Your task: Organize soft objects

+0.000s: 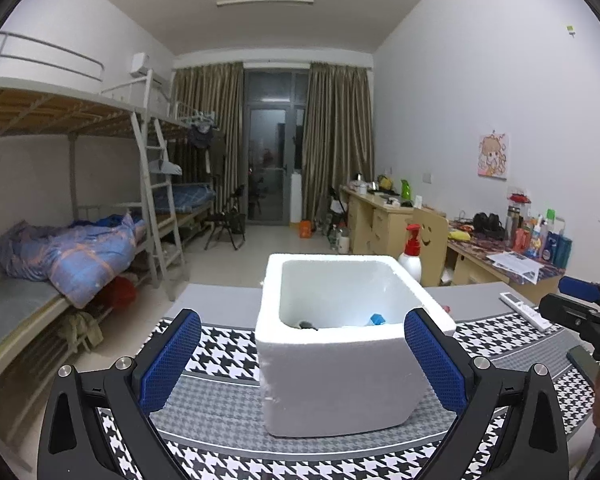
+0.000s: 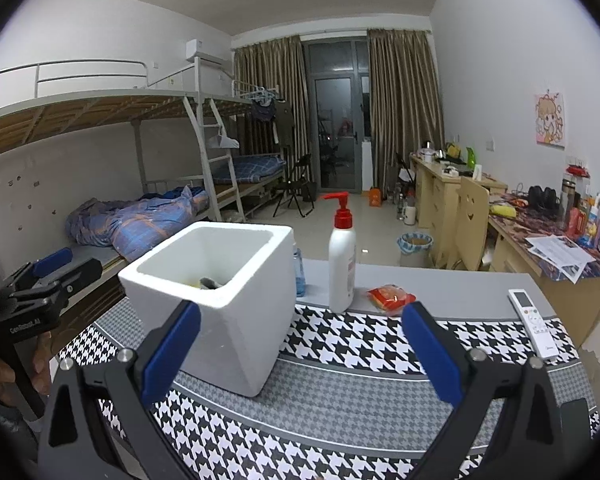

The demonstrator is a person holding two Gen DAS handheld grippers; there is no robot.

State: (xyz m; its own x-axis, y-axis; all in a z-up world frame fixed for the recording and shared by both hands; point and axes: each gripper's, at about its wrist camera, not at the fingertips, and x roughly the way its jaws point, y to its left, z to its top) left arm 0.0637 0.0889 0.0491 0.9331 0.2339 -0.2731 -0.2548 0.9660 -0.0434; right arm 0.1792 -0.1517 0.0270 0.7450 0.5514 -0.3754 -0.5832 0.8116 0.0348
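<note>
Beyond the spread, empty left claw (image 1: 302, 354), soft items lie inside the white foam box (image 1: 340, 380); right claw (image 2: 300, 354) spread too.

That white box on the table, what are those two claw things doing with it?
A person is tidying soft things into the white foam box, holding a gripper in each hand. Right now both are empty: the left gripper sits wide open in front of the box, and the right gripper is open beside it. A few small things already lie inside the box. A red packet waits on the table near the pump bottle and the remote.
</note>
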